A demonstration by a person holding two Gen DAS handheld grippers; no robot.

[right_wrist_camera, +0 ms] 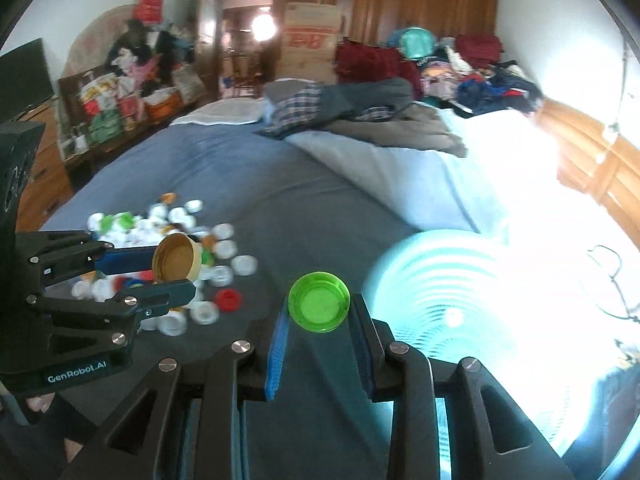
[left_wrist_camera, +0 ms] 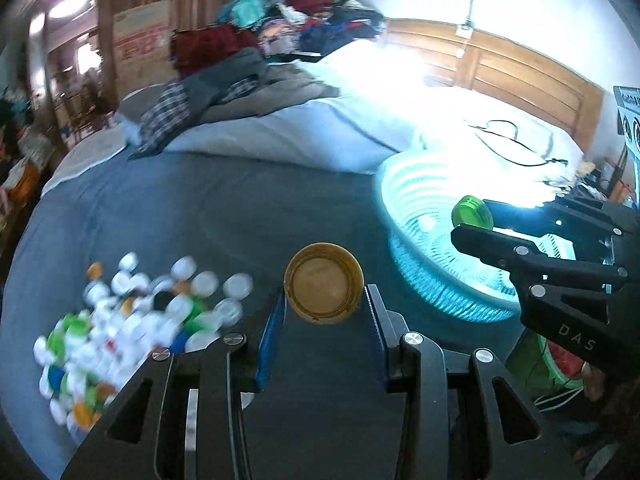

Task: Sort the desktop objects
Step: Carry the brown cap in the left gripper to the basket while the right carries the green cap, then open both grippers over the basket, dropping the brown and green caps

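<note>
My left gripper is shut on a gold bottle cap and holds it above the blue bedsheet; it also shows in the right wrist view. My right gripper is shut on a green bottle cap, held just left of the pale turquoise slotted basket. In the left wrist view the green cap sits over the basket's rim. A pile of white, green, blue, orange and red caps lies on the sheet at the left, also in the right wrist view.
A red cap lies apart from the pile. A white duvet and heaped clothes cover the far side of the bed. A black cable lies behind the basket. A wooden headboard stands at the right.
</note>
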